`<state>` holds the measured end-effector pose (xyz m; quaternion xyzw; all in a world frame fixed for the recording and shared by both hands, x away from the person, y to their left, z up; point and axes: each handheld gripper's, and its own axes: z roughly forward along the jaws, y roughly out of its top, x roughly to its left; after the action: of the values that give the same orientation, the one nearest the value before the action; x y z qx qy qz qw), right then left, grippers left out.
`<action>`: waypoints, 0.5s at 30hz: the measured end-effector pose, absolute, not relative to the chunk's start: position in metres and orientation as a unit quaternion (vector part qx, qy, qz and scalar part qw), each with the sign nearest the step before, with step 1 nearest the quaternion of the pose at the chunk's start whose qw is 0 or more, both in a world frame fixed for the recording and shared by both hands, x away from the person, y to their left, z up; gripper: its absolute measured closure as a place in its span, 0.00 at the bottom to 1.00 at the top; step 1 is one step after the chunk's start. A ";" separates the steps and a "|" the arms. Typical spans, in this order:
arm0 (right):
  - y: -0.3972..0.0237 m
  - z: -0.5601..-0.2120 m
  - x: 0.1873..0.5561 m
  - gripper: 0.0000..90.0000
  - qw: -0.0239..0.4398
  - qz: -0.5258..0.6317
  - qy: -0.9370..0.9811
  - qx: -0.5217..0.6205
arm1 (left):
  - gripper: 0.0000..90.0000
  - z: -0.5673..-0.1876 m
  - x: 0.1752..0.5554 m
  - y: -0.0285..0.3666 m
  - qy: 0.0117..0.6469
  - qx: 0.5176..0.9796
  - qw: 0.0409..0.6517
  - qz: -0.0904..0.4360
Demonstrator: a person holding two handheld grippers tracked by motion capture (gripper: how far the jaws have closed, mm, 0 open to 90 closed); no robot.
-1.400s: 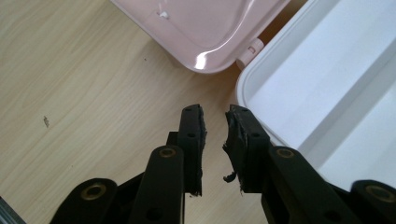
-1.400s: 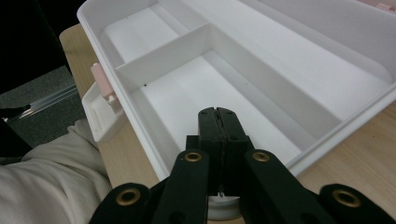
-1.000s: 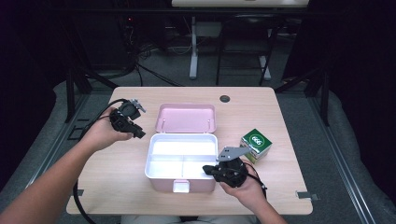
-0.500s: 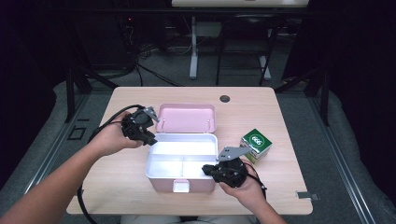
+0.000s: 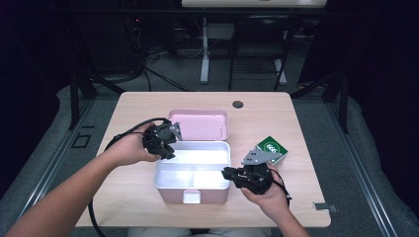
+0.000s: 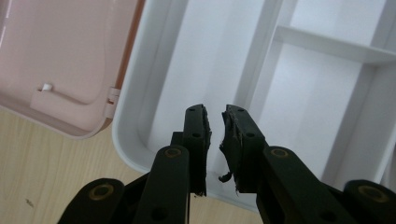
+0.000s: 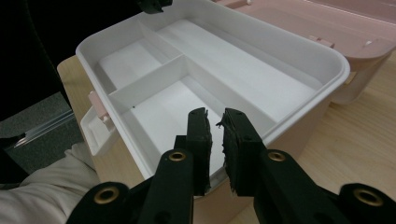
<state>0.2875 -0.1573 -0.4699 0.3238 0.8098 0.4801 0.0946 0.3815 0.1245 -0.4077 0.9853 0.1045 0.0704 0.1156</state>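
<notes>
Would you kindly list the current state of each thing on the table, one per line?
Pink lunch box: open, upright, white tray inside empty.
Lid: swung back, lying flat behind the box.
Front latch: undone.
Green box: closed, resting right of the lunch box.
Left gripper: fingers nearly together, nothing between them, over the tray.
Right gripper: fingers narrowly apart, empty, at the tray's rim.

Two black grippers (image 5: 159,139) (image 5: 232,174) with brass-ringed screws, seemingly frayed jaws, trailing black cables.

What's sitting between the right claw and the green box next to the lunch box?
Nothing visible. The green box lies on bare table just beyond the right claw, which points the other way, at the white tray's rim, with nothing between its pads.
</notes>
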 end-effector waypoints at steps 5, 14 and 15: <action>-0.162 -0.469 0.289 0.88 0.097 0.485 0.805 0.327 | 0.90 -0.411 0.379 0.117 0.085 0.990 0.090 0.069; -0.169 -0.470 0.293 0.85 0.104 0.485 0.800 0.339 | 0.90 -0.416 0.375 0.107 0.051 0.995 0.049 0.076; -0.170 -0.471 0.293 0.85 0.104 0.485 0.800 0.339 | 0.90 -0.416 0.375 0.106 0.049 0.995 0.052 0.074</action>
<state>0.2930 -0.1697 -0.4705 0.3389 0.7997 0.4846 0.1043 0.3749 0.1059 -0.4163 0.9947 0.0495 0.0740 0.0520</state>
